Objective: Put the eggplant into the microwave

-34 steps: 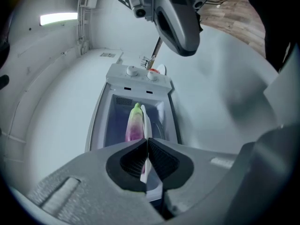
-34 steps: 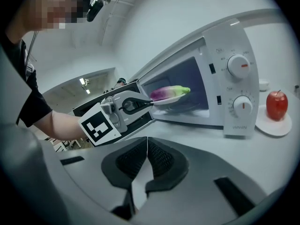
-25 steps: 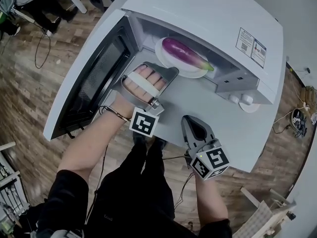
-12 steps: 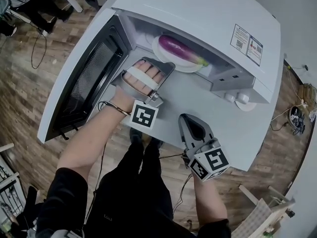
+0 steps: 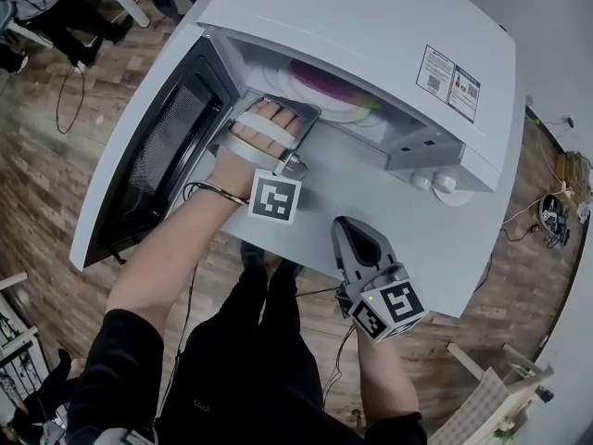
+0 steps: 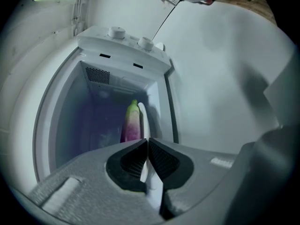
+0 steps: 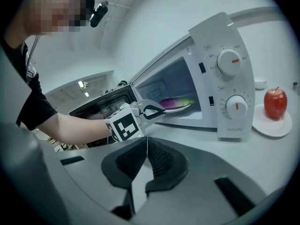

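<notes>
The eggplant (image 7: 176, 102) lies on a plate (image 7: 180, 109) inside the open microwave (image 5: 371, 26), so the main step looks all but done. The left hand-held gripper (image 6: 146, 140) sits at the cavity mouth. It seems to be clenched on the plate's near rim, with the eggplant at its 12 o'clock. In the head view the door (image 5: 148, 146) hangs wide at its 9 o'clock. The right hand-held gripper (image 7: 146, 139) is clenched on nothing. It hangs above the bench (image 5: 389, 202) at about 5 o'clock of the left one, well apart from the opening. I judge the step in hand to be seating the plate in the cavity. The next move calls for releasing the rim and drawing the left hand-held gripper straight out toward 6 o'clock without dragging the plate. The door can then be swung closed.
</notes>
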Demonstrator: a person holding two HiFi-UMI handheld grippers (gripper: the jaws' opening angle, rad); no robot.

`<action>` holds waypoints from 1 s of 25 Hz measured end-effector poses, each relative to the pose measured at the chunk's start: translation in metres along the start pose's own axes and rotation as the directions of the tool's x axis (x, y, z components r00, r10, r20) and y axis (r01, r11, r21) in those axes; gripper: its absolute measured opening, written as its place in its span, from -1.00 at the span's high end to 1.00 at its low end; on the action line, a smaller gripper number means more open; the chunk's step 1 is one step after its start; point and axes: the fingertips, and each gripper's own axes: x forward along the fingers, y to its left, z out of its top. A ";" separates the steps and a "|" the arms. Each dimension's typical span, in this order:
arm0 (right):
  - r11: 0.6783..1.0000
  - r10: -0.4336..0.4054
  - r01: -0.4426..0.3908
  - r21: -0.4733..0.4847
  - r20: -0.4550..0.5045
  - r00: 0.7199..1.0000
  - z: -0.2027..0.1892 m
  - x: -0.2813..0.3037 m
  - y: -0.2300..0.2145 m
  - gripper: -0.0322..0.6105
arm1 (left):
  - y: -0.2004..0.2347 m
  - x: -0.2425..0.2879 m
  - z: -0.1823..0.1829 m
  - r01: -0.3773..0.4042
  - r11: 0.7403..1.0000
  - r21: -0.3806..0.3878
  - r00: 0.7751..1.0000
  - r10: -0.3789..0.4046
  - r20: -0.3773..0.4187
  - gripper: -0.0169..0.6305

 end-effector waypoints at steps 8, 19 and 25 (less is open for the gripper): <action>1.000 0.001 -0.002 0.022 0.018 1.000 0.006 -0.007 0.001 0.85 | 0.011 0.019 -0.001 0.075 0.996 -0.051 0.997 -0.077 -0.028 0.90; 0.999 -0.018 0.017 0.035 0.033 0.999 0.021 -0.019 -0.004 0.85 | -0.006 0.034 -0.010 0.296 0.945 -0.141 0.949 -0.307 -0.067 0.89; 0.998 -0.038 0.037 0.042 0.017 0.999 0.025 -0.029 0.000 0.85 | 0.001 0.029 -0.014 0.348 0.911 -0.222 0.926 -0.371 -0.066 0.63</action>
